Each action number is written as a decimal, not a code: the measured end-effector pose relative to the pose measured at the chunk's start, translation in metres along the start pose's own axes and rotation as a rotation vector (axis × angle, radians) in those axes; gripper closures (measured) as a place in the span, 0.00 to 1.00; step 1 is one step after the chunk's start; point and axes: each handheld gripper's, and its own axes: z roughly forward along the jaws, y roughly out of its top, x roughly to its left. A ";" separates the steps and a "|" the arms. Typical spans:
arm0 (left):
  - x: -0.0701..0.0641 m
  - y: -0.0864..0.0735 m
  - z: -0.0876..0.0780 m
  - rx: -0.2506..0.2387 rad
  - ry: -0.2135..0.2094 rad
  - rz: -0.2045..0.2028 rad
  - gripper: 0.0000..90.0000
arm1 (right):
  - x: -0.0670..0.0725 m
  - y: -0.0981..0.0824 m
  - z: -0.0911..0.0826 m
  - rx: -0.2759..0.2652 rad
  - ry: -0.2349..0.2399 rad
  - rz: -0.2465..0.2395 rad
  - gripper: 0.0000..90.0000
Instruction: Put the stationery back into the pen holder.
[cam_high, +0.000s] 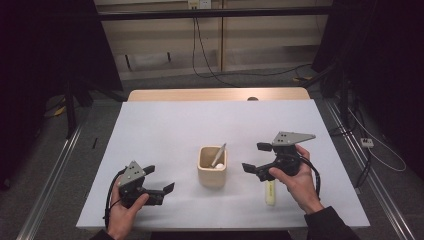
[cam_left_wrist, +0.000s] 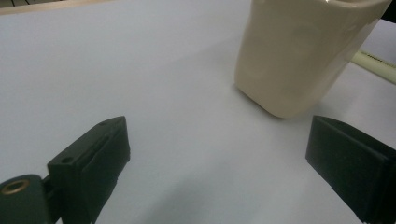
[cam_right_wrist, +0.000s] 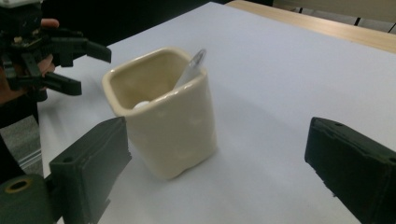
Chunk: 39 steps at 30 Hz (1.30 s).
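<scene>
A cream square cup (cam_high: 212, 166) stands near the middle of the white table (cam_high: 165, 125), with a white utensil (cam_high: 218, 155) leaning inside it. My left gripper (cam_high: 161, 179) rests to the cup's left, open and empty, with its jaws pointing at the cup (cam_left_wrist: 299, 60). To the right of the cup my right gripper (cam_high: 252, 156) is open, nothing between its jaws, and faces the cup (cam_right_wrist: 163, 116) and utensil (cam_right_wrist: 191, 67). A pale yellow tube (cam_high: 270, 192) lies on the table below the right hand.
The left gripper (cam_right_wrist: 93, 70) shows beyond the cup in the right gripper view. The tube (cam_left_wrist: 376, 65) lies behind the cup in the left gripper view. A wooden strip (cam_high: 215, 94) runs along the table's far edge, with cables on the floor beyond.
</scene>
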 end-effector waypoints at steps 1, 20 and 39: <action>0.000 0.000 -0.001 0.000 0.002 0.003 0.07 | 0.001 -0.002 0.000 -0.002 -0.011 -0.008 0.10; 0.001 0.000 0.000 -0.001 0.009 -0.006 0.07 | -0.001 -0.031 -0.008 0.195 -0.083 0.020 0.10; 0.001 0.001 0.001 0.007 0.007 0.000 0.07 | 0.007 -0.049 -0.021 0.255 0.045 0.007 0.56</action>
